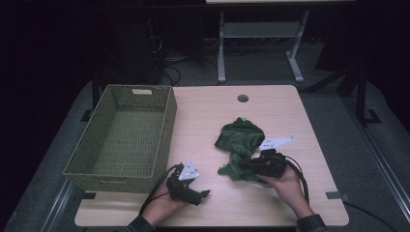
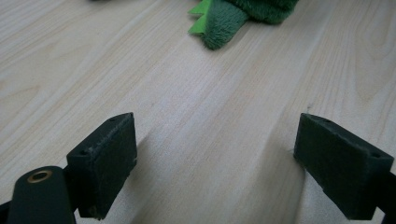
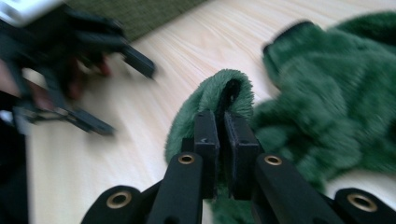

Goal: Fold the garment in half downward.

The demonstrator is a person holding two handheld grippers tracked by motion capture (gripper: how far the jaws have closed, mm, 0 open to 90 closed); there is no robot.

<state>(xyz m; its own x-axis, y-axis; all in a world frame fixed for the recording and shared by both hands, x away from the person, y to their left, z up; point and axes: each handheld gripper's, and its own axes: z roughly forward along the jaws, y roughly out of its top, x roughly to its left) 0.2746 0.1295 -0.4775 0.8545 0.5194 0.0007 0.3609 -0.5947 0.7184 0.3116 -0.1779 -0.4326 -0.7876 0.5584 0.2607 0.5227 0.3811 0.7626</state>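
- The green plush toy (image 1: 240,147) is spread on the table (image 1: 290,116), right of its middle and nearer the front edge.
- A fold of its pile is pinched by the right gripper (image 3: 222,128), jaws nearly closed, presumably so it can be lifted.
- The left gripper (image 2: 217,163) is kept low near the front edge, jaws wide apart and holding nothing, probably ready to assist.
- The wicker basket (image 1: 167,125) is set along the left edge, a likely destination.
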